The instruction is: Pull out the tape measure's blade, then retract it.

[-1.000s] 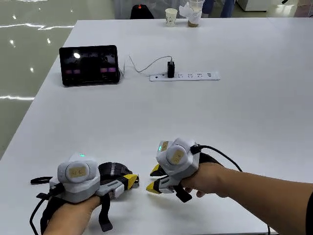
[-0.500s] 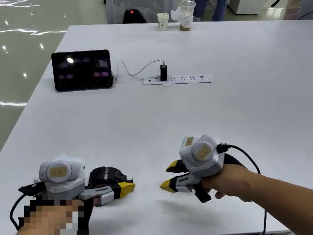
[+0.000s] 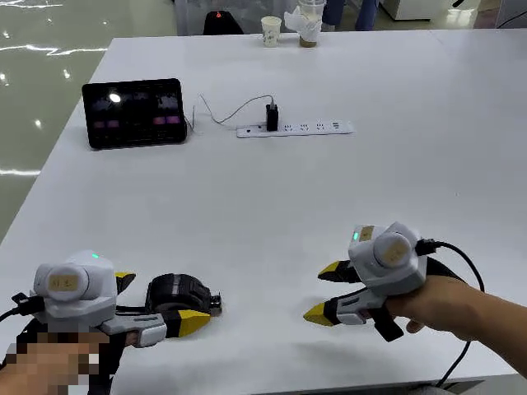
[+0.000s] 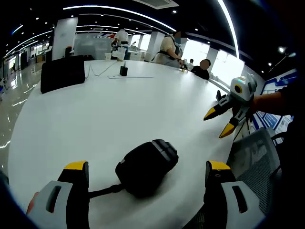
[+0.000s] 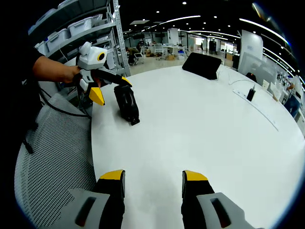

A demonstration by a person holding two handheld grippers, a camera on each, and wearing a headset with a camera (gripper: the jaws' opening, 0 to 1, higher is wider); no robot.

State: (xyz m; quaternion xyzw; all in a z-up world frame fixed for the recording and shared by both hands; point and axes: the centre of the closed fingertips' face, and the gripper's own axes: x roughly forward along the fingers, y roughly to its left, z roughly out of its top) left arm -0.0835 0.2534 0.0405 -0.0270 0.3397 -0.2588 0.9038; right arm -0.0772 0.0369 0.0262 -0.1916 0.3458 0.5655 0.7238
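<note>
Now the tape measure [image 3: 175,294] is part-hidden between the left gripper's [image 3: 159,301] wide jaws. The right gripper [image 3: 323,292], also spread, has been drawn away.

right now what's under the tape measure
The white table: the tape measure lies on it, between the open jaws of the left gripper. Its underside is covered by its own black body.

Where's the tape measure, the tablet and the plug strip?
Black round tape measure [image 3: 175,294]: head view, top of its case.
Black flat tablet [image 3: 134,112]: head view, middle of its screen.
Long white power strip [image 3: 305,128]: head view, middle of its body.
</note>
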